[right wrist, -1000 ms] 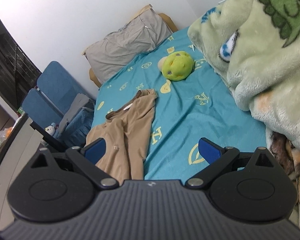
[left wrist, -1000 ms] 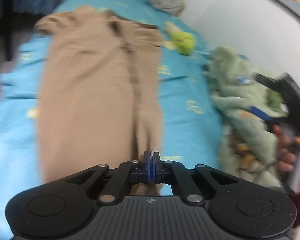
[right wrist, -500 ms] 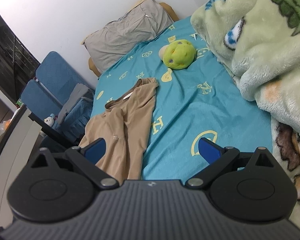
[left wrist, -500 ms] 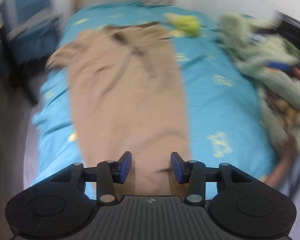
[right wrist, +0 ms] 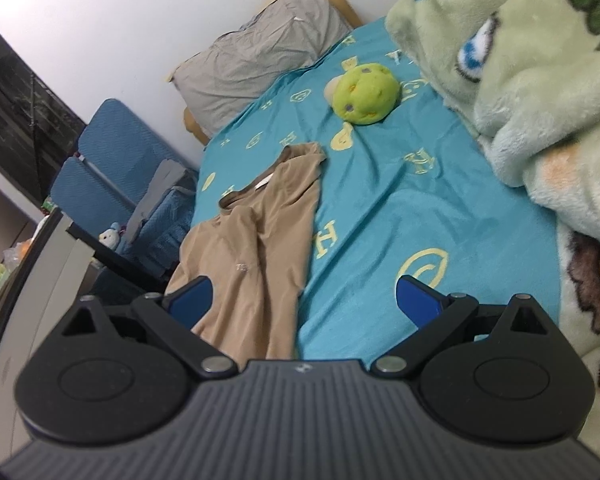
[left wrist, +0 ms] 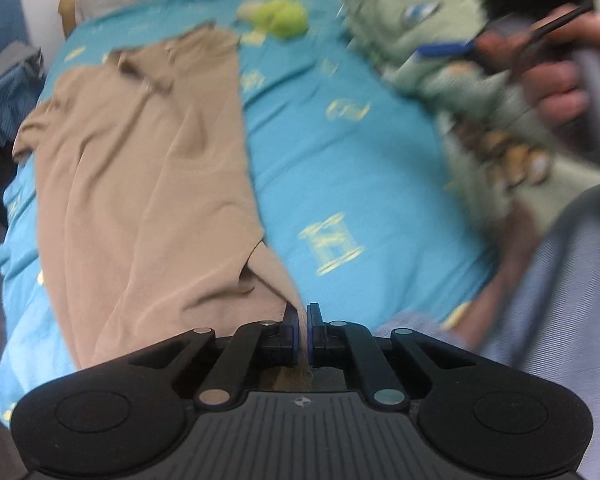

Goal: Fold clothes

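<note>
A tan long-sleeved shirt [left wrist: 148,168] lies lengthwise on the teal bedsheet [left wrist: 340,160], collar toward the pillow. My left gripper [left wrist: 302,316] is shut on the shirt's near hem corner, which is pulled up toward the fingers. In the right wrist view the same shirt [right wrist: 256,248] lies left of centre. My right gripper [right wrist: 304,300] is open and empty, held above the bed with the shirt's lower part and bare sheet between its fingers. The right gripper also shows in the left wrist view [left wrist: 452,50], blurred, at the upper right.
A green plush toy [right wrist: 366,94] lies near the grey pillow [right wrist: 260,56]. A fluffy green blanket [right wrist: 540,80] is heaped along the bed's right side. Blue chairs [right wrist: 112,168] stand left of the bed. The person's leg [left wrist: 560,300] is at the near right.
My left gripper opened half a second ago and has now shut on the shirt's near hem corner, shifting right. My right gripper has stayed open, drifting slightly.
</note>
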Action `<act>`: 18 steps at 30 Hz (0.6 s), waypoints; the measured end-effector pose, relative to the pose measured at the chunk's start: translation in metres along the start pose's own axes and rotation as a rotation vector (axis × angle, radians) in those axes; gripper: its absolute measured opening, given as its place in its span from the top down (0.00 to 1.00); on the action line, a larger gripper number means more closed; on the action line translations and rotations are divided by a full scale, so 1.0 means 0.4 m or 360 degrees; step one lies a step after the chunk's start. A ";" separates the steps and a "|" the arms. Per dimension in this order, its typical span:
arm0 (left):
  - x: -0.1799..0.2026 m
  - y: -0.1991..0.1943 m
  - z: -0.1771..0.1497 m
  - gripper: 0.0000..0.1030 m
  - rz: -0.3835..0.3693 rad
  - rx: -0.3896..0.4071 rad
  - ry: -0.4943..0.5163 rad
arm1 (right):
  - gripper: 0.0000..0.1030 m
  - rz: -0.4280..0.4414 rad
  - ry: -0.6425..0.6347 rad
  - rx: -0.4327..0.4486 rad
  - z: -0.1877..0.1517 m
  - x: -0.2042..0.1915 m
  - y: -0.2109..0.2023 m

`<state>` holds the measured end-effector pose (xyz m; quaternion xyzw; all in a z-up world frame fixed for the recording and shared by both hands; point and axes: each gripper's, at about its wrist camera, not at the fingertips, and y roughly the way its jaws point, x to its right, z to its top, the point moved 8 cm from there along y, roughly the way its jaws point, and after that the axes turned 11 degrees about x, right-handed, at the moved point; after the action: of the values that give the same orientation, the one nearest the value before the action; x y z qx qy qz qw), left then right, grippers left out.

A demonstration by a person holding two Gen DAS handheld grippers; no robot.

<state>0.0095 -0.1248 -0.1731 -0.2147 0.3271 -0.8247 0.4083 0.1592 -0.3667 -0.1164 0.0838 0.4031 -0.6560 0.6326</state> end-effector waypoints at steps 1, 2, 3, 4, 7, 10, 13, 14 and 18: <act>0.015 -0.006 -0.001 0.96 -0.0027 0.0007 -0.0018 | 0.03 0.0014 -0.0010 -0.0002 -0.001 -0.007 0.001; 0.030 -0.011 -0.003 0.96 -0.0054 0.0012 -0.0037 | 0.03 0.0026 -0.0023 -0.0001 -0.001 -0.014 0.001; 0.041 -0.008 -0.011 0.94 -0.0069 0.0000 -0.0058 | 0.03 0.0035 -0.0034 -0.0001 -0.002 -0.020 0.001; 0.052 -0.001 -0.020 0.93 -0.0084 -0.0012 -0.0065 | 0.03 0.0038 -0.0040 -0.0003 -0.003 -0.022 0.000; 0.075 0.012 -0.045 0.93 -0.0182 -0.0062 -0.0077 | 0.03 0.0042 -0.0055 -0.0009 -0.005 -0.027 -0.002; 0.086 -0.001 -0.057 0.80 -0.0279 -0.0052 -0.0094 | 0.03 0.0026 -0.0030 -0.0018 -0.007 -0.015 -0.005; 0.047 -0.009 -0.056 0.63 -0.0170 0.0005 -0.0079 | 0.03 0.0017 0.0011 -0.0022 -0.006 -0.005 -0.005; 0.027 -0.014 -0.049 0.60 -0.0130 0.0022 -0.0101 | 0.03 0.0015 0.0018 -0.0024 -0.007 -0.003 -0.004; -0.049 -0.007 -0.017 0.56 0.0058 0.0092 -0.0057 | 0.03 0.0011 0.0016 -0.0035 -0.013 -0.003 0.000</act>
<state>0.0151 -0.1052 -0.1776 -0.2115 0.2996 -0.8224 0.4349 0.1573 -0.3624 -0.1190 0.0816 0.4132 -0.6488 0.6338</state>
